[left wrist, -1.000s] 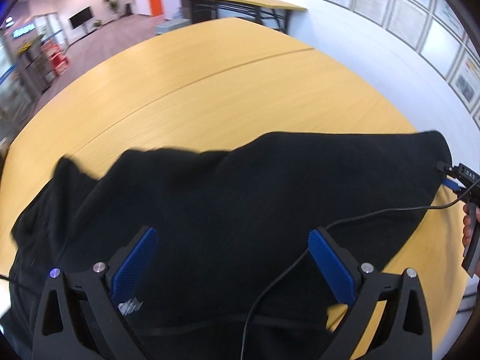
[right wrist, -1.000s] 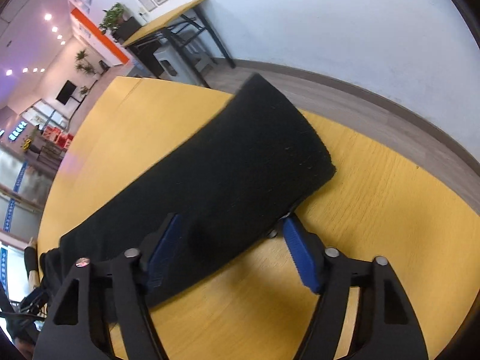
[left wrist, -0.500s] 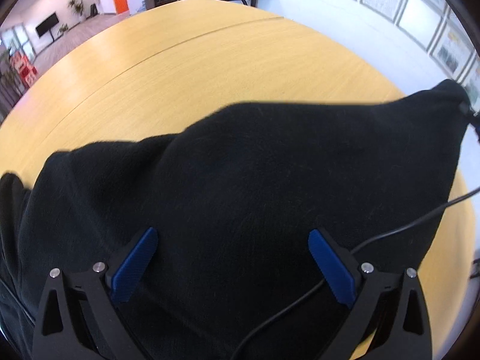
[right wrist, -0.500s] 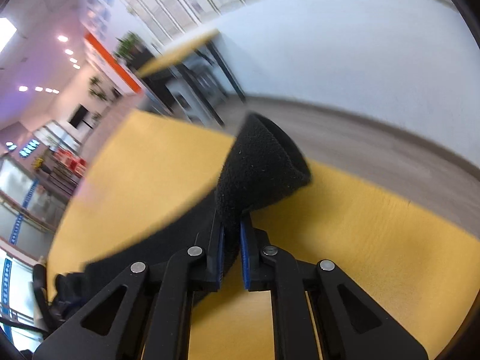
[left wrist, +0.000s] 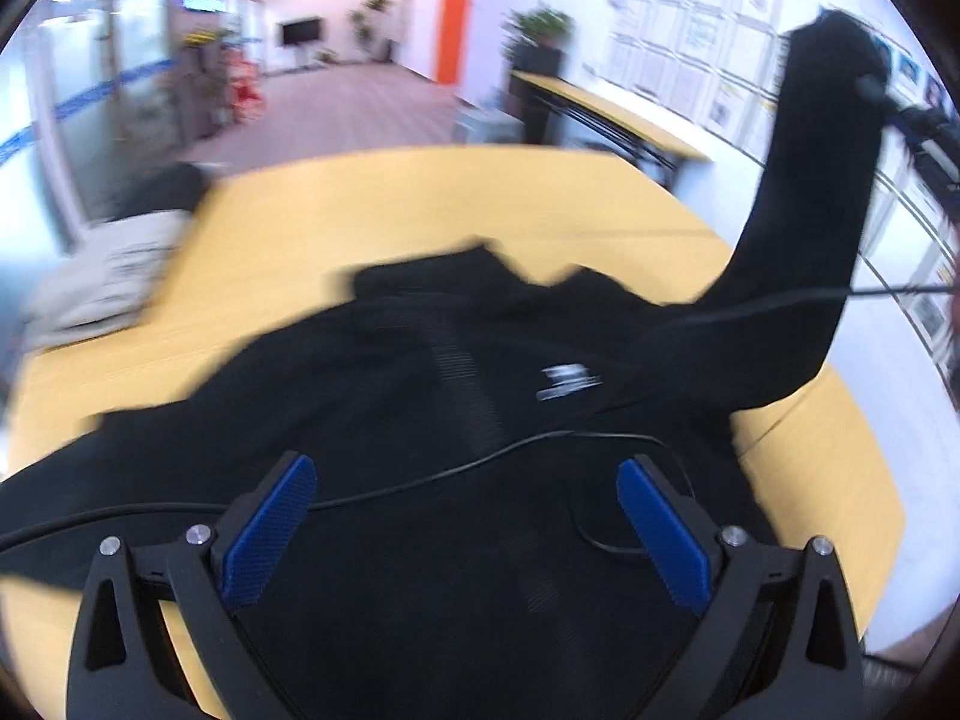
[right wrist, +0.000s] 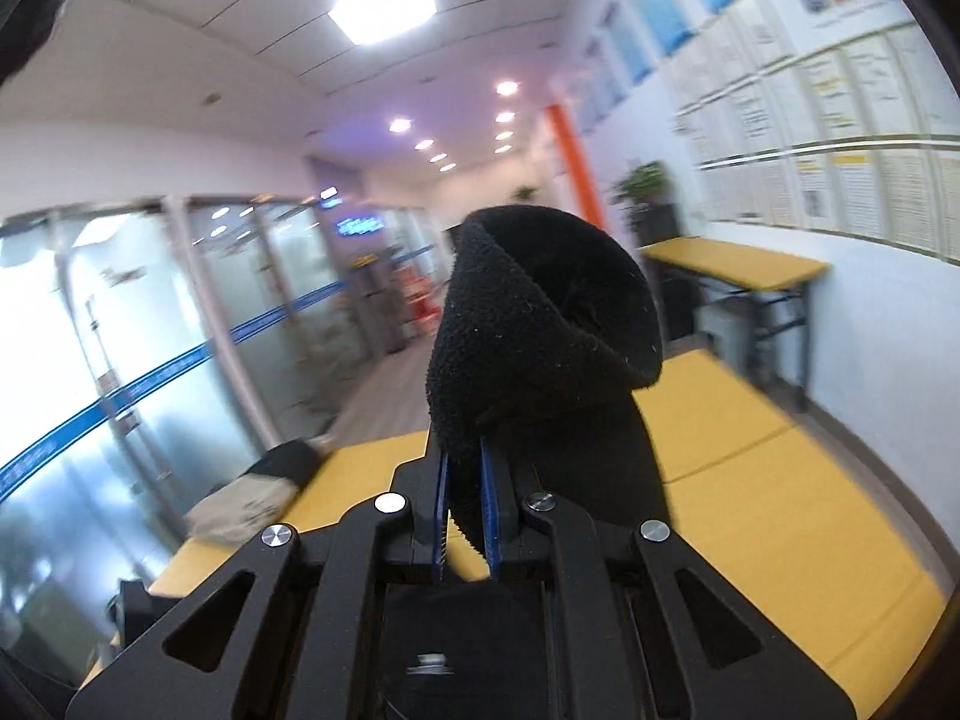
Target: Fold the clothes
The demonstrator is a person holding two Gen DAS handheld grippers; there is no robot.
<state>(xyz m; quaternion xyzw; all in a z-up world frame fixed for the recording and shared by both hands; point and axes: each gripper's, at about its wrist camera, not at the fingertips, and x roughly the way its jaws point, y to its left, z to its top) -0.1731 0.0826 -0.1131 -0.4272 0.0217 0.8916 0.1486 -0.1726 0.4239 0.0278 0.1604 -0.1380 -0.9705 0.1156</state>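
Right gripper (right wrist: 465, 516): blue pads pressed together on the cuff end of a black sleeve (right wrist: 540, 324). The cuff opening flares above the pads; the rest of the sleeve hangs down behind the gripper body. In the left wrist view the same sleeve (left wrist: 804, 228) rises well clear of the bench toward the upper right, where the right gripper (left wrist: 918, 126) shows only partly at the frame edge.

Left gripper (left wrist: 468, 516): pads spread wide, nothing between them, hovering above the lower part of the black jacket (left wrist: 420, 408). Contact with the cloth cannot be judged.

Jacket lies spread on the yellow bench (left wrist: 336, 222), front up, zipper (left wrist: 462, 378) running down the middle, a small white logo (left wrist: 567, 381) to its right, collar toward the far edge. A thin black cable (left wrist: 420, 483) trails across the cloth between the left gripper's fingers.

At the bench's far left edge sits a light-coloured folded bundle (left wrist: 114, 276), blurred; it also appears in the right wrist view (right wrist: 252, 501) with something dark on top.
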